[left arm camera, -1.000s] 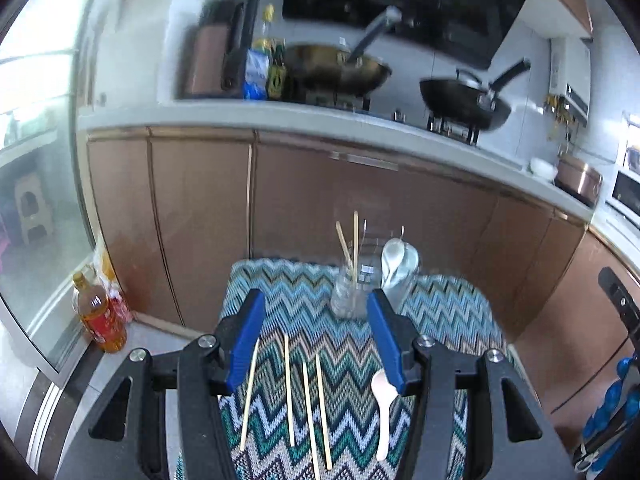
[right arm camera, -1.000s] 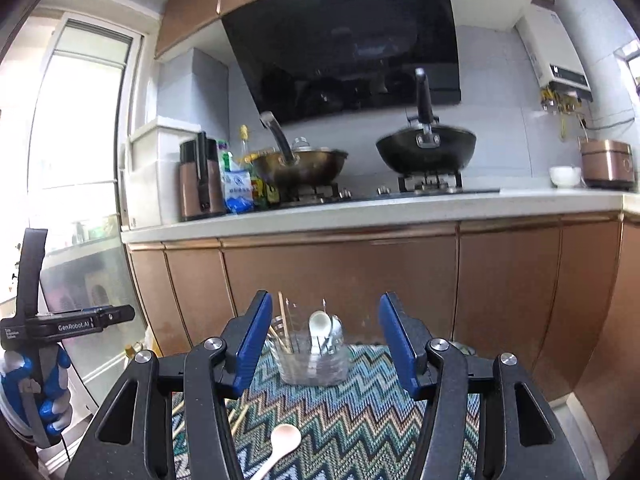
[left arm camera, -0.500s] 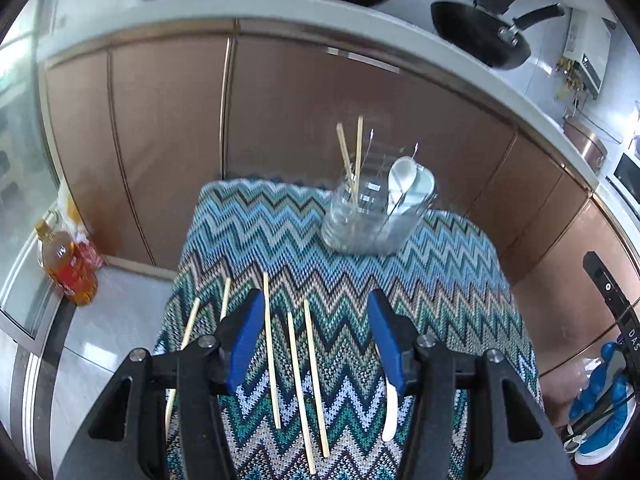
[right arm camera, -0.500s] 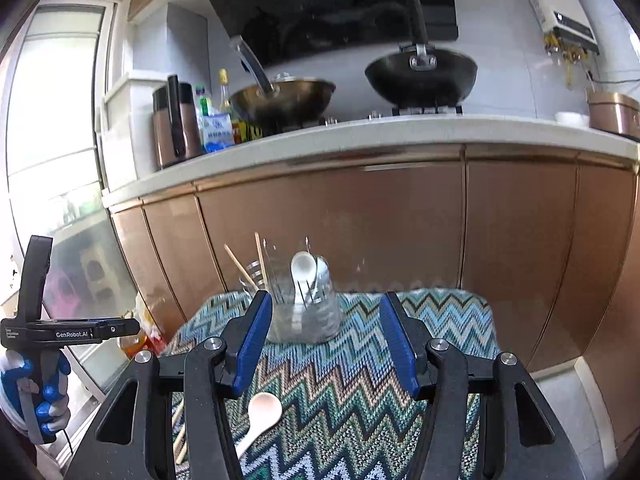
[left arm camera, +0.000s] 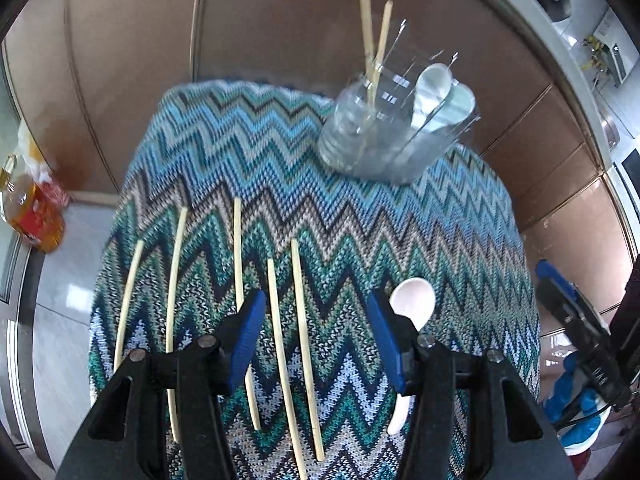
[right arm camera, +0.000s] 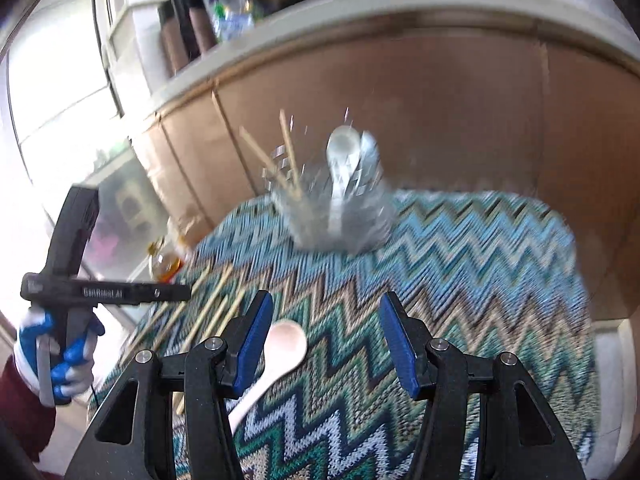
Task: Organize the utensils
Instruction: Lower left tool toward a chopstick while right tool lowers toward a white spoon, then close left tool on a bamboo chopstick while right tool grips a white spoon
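Several wooden chopsticks (left arm camera: 298, 344) lie side by side on the zigzag cloth (left arm camera: 304, 184). A white spoon (left arm camera: 412, 304) lies to their right; it also shows in the right wrist view (right arm camera: 280, 354). A clear holder (left arm camera: 392, 136) at the table's far side holds two chopsticks and white spoons; it is blurred in the right wrist view (right arm camera: 336, 208). My left gripper (left arm camera: 318, 336) is open and empty above the two middle chopsticks. My right gripper (right arm camera: 326, 340) is open and empty, with the spoon's bowl beside its left finger.
Brown cabinets (left arm camera: 280, 32) stand close behind the small table. An orange bottle (left arm camera: 32, 216) stands on the floor at the left. The hand with the left gripper (right arm camera: 60, 300) shows at the left of the right wrist view. Pans and bottles sit on the counter (right arm camera: 280, 52).
Both grippers have tilted down and moved closer to the table. The left one now hangs over the chopsticks; the right one over the spoon. Both stay open.
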